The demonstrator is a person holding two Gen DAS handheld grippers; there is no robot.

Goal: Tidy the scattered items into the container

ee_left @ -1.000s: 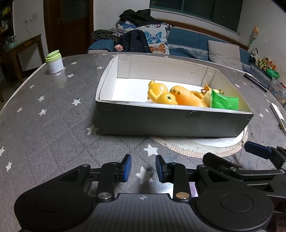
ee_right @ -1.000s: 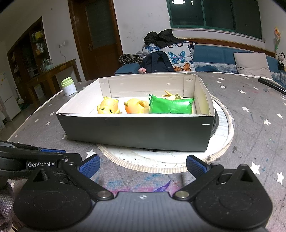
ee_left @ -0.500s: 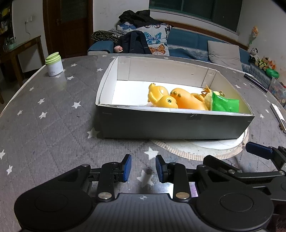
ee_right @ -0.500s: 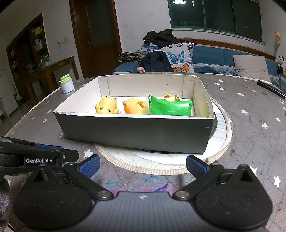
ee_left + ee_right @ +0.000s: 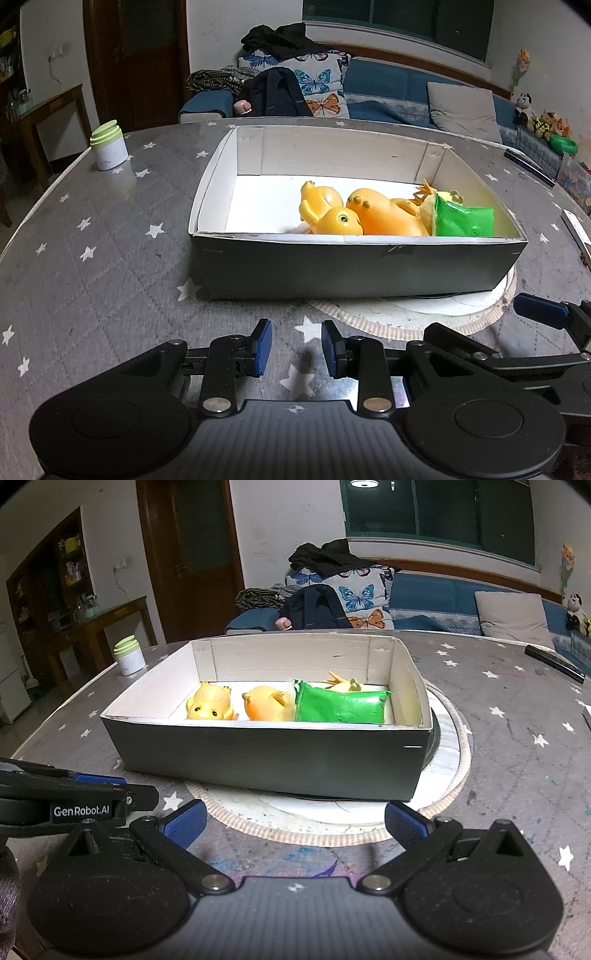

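Note:
A dark cardboard box (image 5: 354,266) with a white inside stands on the star-patterned table; it also shows in the right wrist view (image 5: 266,753). Inside lie two orange rubber toys (image 5: 332,218) (image 5: 267,709), a yellow toy (image 5: 210,707) and a green packet (image 5: 463,221) (image 5: 340,707). My left gripper (image 5: 296,350) is empty, its jaws a narrow gap apart, low over the table in front of the box. My right gripper (image 5: 295,821) is wide open and empty, in front of the box and to the right of the left one.
A white jar with a green lid (image 5: 108,147) (image 5: 129,661) stands at the table's far left. A round white mat (image 5: 332,812) lies under the box. A dark remote (image 5: 554,662) lies at the far right. A sofa with cushions stands behind the table.
Both views have shifted slightly relative to the box. The jaws of both grippers stand as before and the items in the box have not moved.

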